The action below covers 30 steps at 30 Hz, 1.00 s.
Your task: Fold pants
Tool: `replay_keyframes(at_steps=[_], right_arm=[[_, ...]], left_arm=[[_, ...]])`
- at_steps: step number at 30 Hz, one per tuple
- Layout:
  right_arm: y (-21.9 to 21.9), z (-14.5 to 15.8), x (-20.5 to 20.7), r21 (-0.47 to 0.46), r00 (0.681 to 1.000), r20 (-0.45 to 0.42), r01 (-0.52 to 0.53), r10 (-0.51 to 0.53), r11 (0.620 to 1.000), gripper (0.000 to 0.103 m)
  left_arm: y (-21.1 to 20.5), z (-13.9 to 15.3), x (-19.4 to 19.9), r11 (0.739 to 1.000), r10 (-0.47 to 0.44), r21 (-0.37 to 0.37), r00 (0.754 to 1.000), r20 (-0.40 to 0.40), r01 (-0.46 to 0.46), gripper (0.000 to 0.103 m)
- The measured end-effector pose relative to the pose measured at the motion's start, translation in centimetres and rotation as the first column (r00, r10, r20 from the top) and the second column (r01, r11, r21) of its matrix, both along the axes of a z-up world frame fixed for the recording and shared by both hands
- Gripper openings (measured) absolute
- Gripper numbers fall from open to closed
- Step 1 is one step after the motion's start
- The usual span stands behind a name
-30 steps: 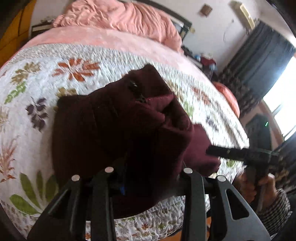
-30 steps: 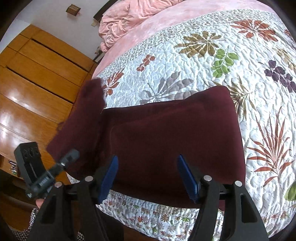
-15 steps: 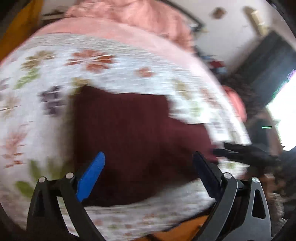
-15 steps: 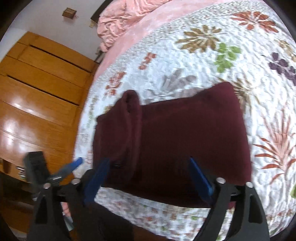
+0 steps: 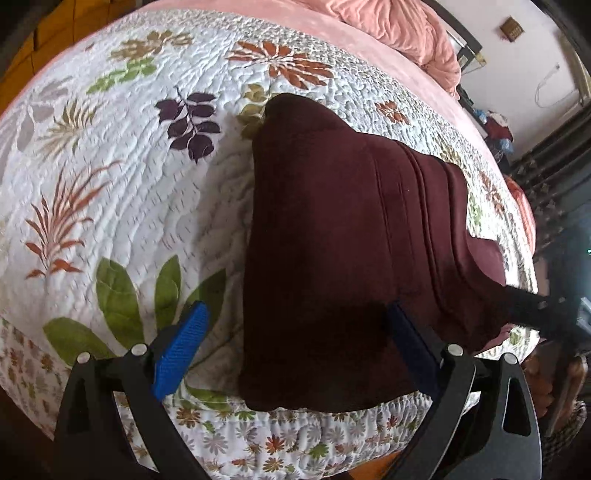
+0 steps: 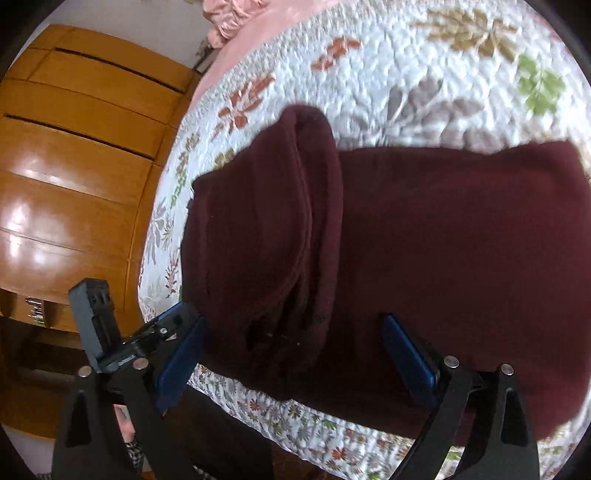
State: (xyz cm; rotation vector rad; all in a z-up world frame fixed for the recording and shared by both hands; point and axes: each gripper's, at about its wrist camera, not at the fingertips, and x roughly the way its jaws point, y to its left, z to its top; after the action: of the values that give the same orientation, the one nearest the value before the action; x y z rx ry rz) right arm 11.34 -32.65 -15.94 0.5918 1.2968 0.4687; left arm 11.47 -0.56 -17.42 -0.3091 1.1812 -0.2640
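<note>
The dark maroon pants (image 5: 351, 251) lie folded in a thick block on the floral quilt (image 5: 129, 177) near the bed's front edge. In the right wrist view the pants (image 6: 424, 240) have a folded-over end lying on top at the left. My left gripper (image 5: 295, 347) is open and empty, its blue pads (image 5: 181, 347) spread just in front of the pants' near edge. My right gripper (image 6: 295, 362) is open and empty, also at the near edge. The other gripper (image 6: 122, 332) shows at the left of the right wrist view.
A pink duvet (image 5: 388, 26) is heaped at the head of the bed. A wooden wardrobe (image 6: 74, 166) stands left of the bed. Dark curtains (image 5: 561, 158) hang at the right. The quilt's edge (image 5: 258, 435) drops off right below both grippers.
My left gripper let go of the lifted maroon end, which now lies folded over on the pants. Both grippers stand open and have drawn back slightly.
</note>
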Motion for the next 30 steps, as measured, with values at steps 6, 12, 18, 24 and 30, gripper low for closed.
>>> replay_keyframes(at_steps=[6,12,18,24,30], right_arm=[[2.3,-0.4,0.5,-0.008,0.999,0.022,-0.047,0.047,0.999,0.076],[3.5,-0.1,0.5,0.007,0.997,0.044,-0.065,0.065,0.998,0.035],[2.7,3.6,-0.4,0.038,0.987,0.150,-0.068,0.062,0.997,0.023],[-0.2,7.7,-1.6,0.023,0.971,0.236,-0.051,0.045,0.998,0.022],[-5.2,10.4,-3.4,-0.028,0.958,0.288,0.001,0.007,1.000,0.022]], left_arm=[[1.0,0.3,-0.8,0.999,0.031,-0.027,0.999,-0.026,-0.032,0.095],[2.3,0.5,-1.3,0.995,0.087,-0.048,0.995,-0.042,-0.089,0.095],[2.4,0.7,-1.4,0.992,0.110,-0.063,0.992,-0.056,-0.114,0.095],[0.9,2.5,-1.3,0.993,0.077,-0.092,0.997,-0.018,-0.079,0.095],[-1.8,3.4,-1.1,0.996,0.012,-0.094,1.000,0.001,-0.012,0.095]])
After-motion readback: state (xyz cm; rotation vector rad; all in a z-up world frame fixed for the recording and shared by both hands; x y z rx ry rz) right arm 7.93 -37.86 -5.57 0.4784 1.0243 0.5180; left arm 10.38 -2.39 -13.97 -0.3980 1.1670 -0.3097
